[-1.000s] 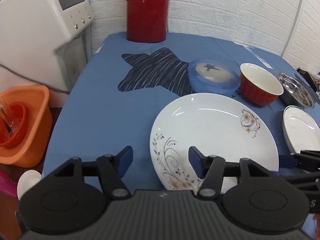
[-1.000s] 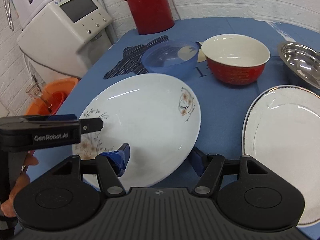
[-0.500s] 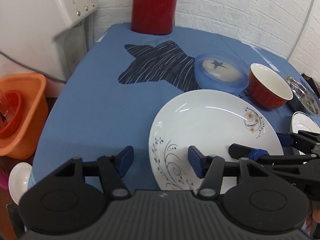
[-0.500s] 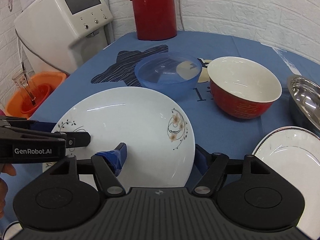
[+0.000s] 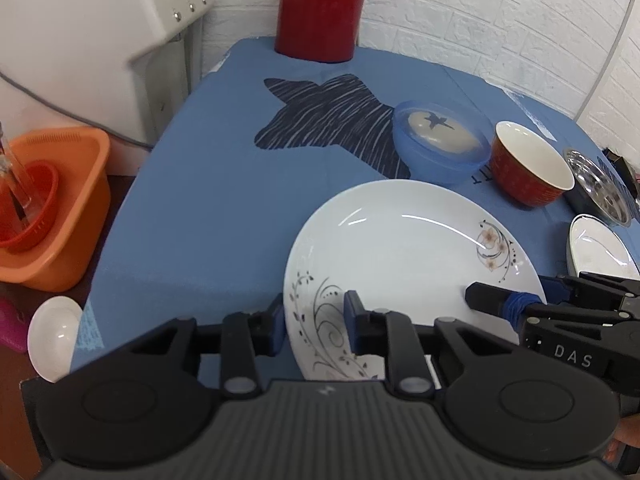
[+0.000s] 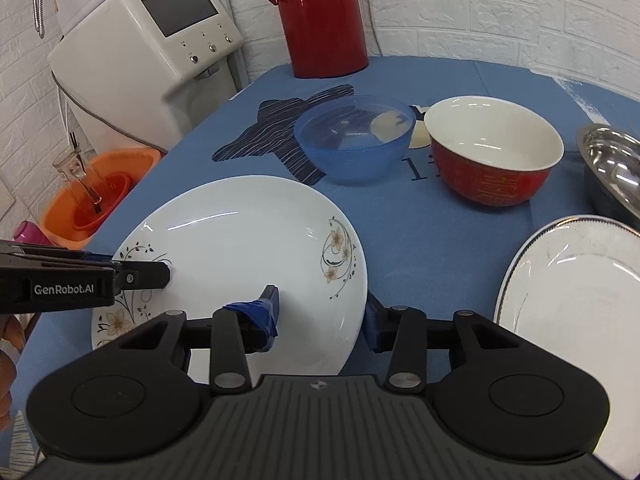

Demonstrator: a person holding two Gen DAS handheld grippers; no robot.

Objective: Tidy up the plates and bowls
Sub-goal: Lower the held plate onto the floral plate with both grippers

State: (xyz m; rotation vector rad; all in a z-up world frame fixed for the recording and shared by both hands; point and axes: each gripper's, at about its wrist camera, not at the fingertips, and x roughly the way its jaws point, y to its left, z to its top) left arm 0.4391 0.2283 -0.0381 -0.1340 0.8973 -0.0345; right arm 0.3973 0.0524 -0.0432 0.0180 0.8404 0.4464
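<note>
Left wrist view: left gripper (image 5: 314, 322) had narrowed, straddling floral plate (image 5: 400, 256) rim; right gripper (image 6: 322, 314) stayed apart; lift imminent

this looks like a home kitchen or dining corner — a small counter (image 6: 460, 248) under a blue printed cloth stands against a white brick-pattern wall (image 6: 500, 4). crockery covers it: a white floral plate (image 6: 248, 248), a red bowl (image 6: 494, 160), a translucent blue bowl (image 6: 354, 142), a steel bowl (image 6: 612, 164) and a second, rimmed plate (image 6: 576, 292). a tall red thermos jug (image 6: 322, 16) stands at the back. beside the counter sits a white water dispenser (image 6: 160, 52) with a screen and buttons, and lower down an orange plastic basin (image 6: 96, 192) holding a glass — everyday household wares, not shop or lab gear.
</note>
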